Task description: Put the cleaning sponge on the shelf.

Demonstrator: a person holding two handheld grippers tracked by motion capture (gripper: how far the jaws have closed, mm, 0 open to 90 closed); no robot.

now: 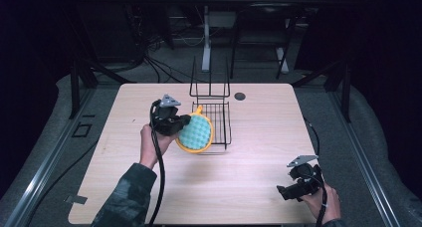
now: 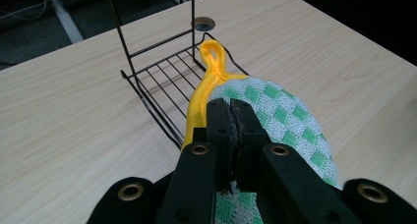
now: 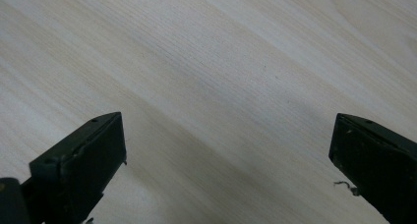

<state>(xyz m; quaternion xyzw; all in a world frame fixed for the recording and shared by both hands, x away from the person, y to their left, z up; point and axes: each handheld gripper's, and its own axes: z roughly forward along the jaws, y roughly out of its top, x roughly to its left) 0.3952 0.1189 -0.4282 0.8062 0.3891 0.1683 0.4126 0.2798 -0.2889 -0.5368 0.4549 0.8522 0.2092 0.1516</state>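
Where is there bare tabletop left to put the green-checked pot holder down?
Bare wood lies left of the wire rack out to the table edge, across the near strip between the two forearms, and right of the rack. It is crowded at the rack, where the left tongs clamp the pot holder. The right tongs sit near-right.

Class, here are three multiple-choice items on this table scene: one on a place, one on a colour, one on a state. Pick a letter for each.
1. Where does the wire rack stand?
A. mid-table, towards the far edge
B. on the floor
C. at the near right corner

2. What colour is the pot holder's rim?
A. red
B. yellow
C. black

3. How is the right gripper?
A. open
B. clamped on the rack
C. clamped on cloth

Answers: 1 A, the high view shows it there. 2 B, a yellow border with a loop. 3 A, its jaws stand wide over bare wood.
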